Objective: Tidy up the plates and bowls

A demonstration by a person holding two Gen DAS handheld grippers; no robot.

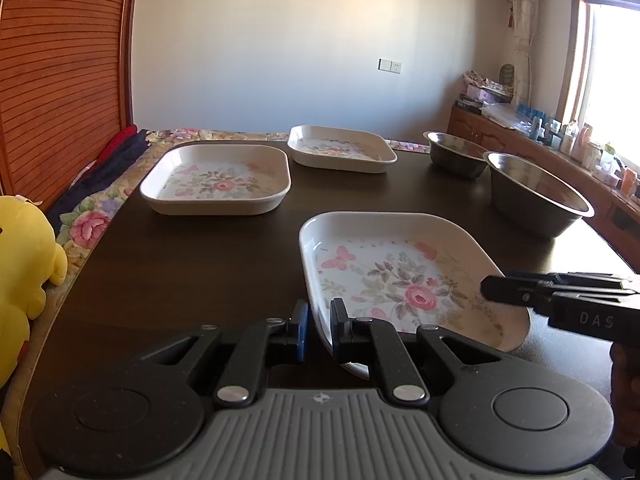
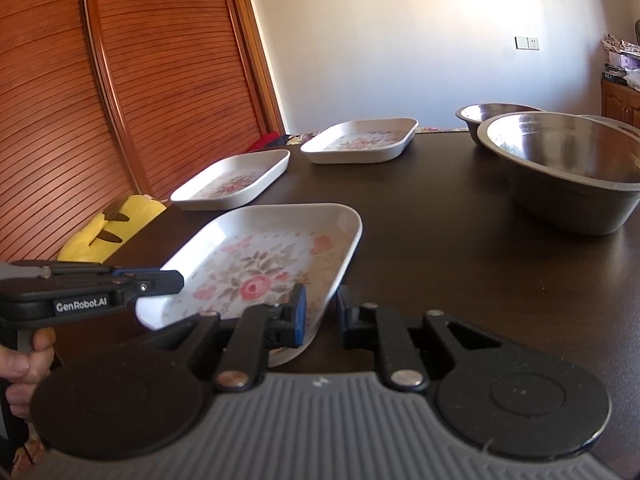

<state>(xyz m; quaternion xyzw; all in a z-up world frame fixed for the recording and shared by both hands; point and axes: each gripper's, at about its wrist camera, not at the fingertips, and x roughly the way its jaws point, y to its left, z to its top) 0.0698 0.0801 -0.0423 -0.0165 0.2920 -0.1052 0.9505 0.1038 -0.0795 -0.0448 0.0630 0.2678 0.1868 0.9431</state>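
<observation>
A dark desk point(image 1: 180, 264) holds a flowered plate point(image 1: 400, 280) up close. The left gripper point(image 1: 319, 326) pinches its near left rim, and the right gripper point(image 2: 320, 316) pinches its near right rim. Farther back sit two more plates point(image 1: 218, 180) point(image 1: 340, 148) and two metal bowls point(image 1: 536, 196) point(image 1: 454, 152). A white wall point(image 1: 280, 40) stands behind.

The surface point(image 1: 200, 264) is dark, smooth wood with a soft sheen. The near plate point(image 1: 400, 276) looks glossy, like glazed ceramic or melamine, with a printed floral pattern. The large bowl point(image 2: 568, 168) is brushed, reflective metal. The louvred door point(image 2: 132, 80) is ribbed, varnished wood.
</observation>
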